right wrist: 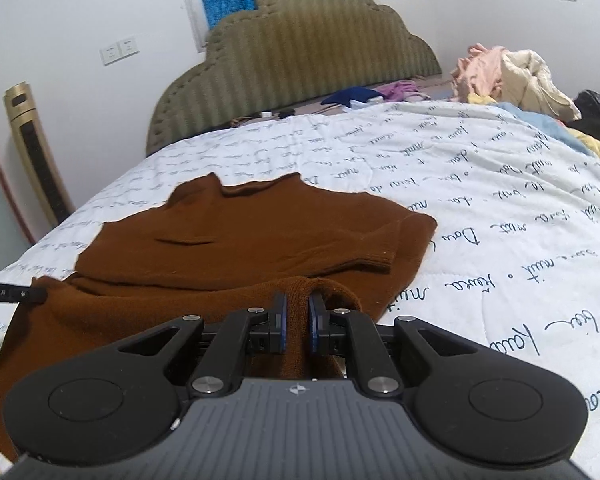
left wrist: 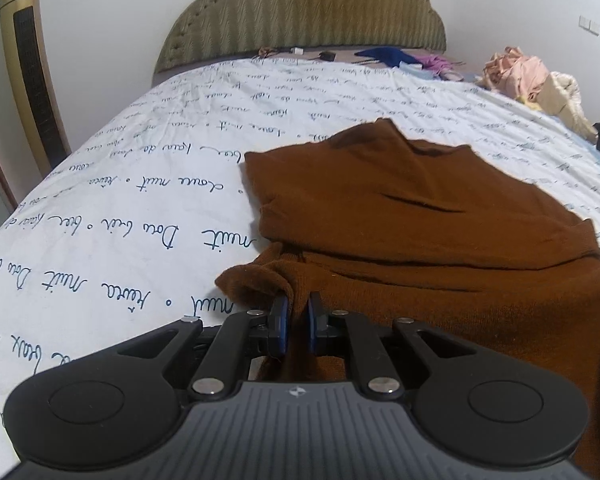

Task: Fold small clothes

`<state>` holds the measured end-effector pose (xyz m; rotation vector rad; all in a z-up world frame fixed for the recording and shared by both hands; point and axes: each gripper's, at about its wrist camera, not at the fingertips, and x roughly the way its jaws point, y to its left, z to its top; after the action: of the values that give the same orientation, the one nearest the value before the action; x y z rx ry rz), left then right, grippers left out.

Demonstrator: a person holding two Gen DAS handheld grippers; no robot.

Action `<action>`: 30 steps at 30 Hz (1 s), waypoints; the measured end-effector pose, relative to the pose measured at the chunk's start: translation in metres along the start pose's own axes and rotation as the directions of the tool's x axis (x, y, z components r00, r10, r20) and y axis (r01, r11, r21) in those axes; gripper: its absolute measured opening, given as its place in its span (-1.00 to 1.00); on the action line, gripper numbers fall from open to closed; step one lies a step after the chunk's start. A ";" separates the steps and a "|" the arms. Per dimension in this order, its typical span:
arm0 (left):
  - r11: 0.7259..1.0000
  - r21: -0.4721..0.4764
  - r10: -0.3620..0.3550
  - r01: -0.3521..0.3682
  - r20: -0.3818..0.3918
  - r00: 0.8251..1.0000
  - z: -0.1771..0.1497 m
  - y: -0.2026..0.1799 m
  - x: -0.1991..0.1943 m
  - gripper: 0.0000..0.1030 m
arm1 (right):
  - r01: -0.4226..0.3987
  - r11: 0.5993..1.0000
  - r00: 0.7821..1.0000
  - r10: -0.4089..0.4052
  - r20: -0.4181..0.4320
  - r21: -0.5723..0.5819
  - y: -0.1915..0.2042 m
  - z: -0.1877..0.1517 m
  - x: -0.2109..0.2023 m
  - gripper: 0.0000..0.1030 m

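matt brown knit sweater (left wrist: 400, 208) on smooth quilted cotton bedcover (left wrist: 140, 184), ribbed fabric headboard (left wrist: 308, 8).

One brown sweater (left wrist: 400, 216) lay on one bed (left wrist: 148, 200), ahead of two tools: the left tool (left wrist: 297, 322) and the right tool (right wrist: 298, 322), each with two fingers. Beyond them stood one padded headboard (left wrist: 308, 12) and one gold tower fan (left wrist: 28, 72) to the left. One heap of pale clothes (right wrist: 508, 72) sat far right.

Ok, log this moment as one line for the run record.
stage: mid-fold | left tool: shut on brown sweater near hem | right tool: shut on same hem | sweater: sleeves folded in, flat on bedspread
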<state>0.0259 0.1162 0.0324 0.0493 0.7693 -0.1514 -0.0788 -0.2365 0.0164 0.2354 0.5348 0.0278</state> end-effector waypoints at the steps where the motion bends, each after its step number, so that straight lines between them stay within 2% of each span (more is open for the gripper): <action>1: 1.000 0.003 0.006 -0.006 -0.003 1.000 0.000 -0.001 0.003 -0.80 | 0.010 1.000 1.000 -0.010 0.001 -0.001 0.000 -0.001 0.002 -0.71; 14: 0.998 0.034 0.058 -0.057 -0.032 0.998 -0.002 -0.009 0.022 -0.76 | 0.091 0.995 0.995 -0.093 -0.034 -0.043 0.004 -0.012 0.024 -0.68; 18: 0.999 0.019 0.052 -0.051 -0.035 0.998 -0.004 -0.008 0.022 -0.71 | 0.107 0.993 0.994 -0.109 -0.026 -0.057 0.006 -0.014 0.021 -0.32; 19: 0.999 0.013 0.049 -0.048 -0.035 0.998 -0.004 -0.007 0.022 -0.69 | 0.115 0.991 0.993 -0.117 -0.021 -0.063 0.007 -0.015 0.019 -0.29; 22: 0.999 -0.006 0.048 -0.048 -0.030 0.998 -0.006 -0.003 0.020 -0.47 | 0.128 0.989 0.992 -0.129 -0.013 -0.072 0.008 -0.017 0.012 -0.12; 24: 0.999 -0.016 0.049 -0.049 -0.019 0.999 -0.008 0.001 0.017 -0.02 | 0.129 0.989 0.991 -0.130 -0.012 -0.070 0.008 -0.020 0.006 0.04; 26: 0.998 -0.025 0.050 -0.050 0.002 0.999 -0.010 0.004 0.013 0.32 | 0.114 0.991 0.993 -0.116 -0.018 -0.070 0.007 -0.023 0.000 0.08; 28: 0.998 -0.039 0.052 -0.050 0.028 0.998 -0.012 0.008 0.007 0.35 | 0.104 0.991 0.994 -0.106 -0.028 -0.080 0.008 -0.027 -0.004 0.15; 30: 0.997 -0.051 0.057 -0.056 0.030 0.998 -0.014 0.013 0.002 0.35 | 0.095 0.990 0.994 -0.101 -0.051 -0.106 0.010 -0.031 -0.006 0.37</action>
<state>0.0198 0.1301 0.0212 0.0209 0.7396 -0.0790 -0.0992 -0.2202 -0.0042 0.1069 0.5984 -0.0336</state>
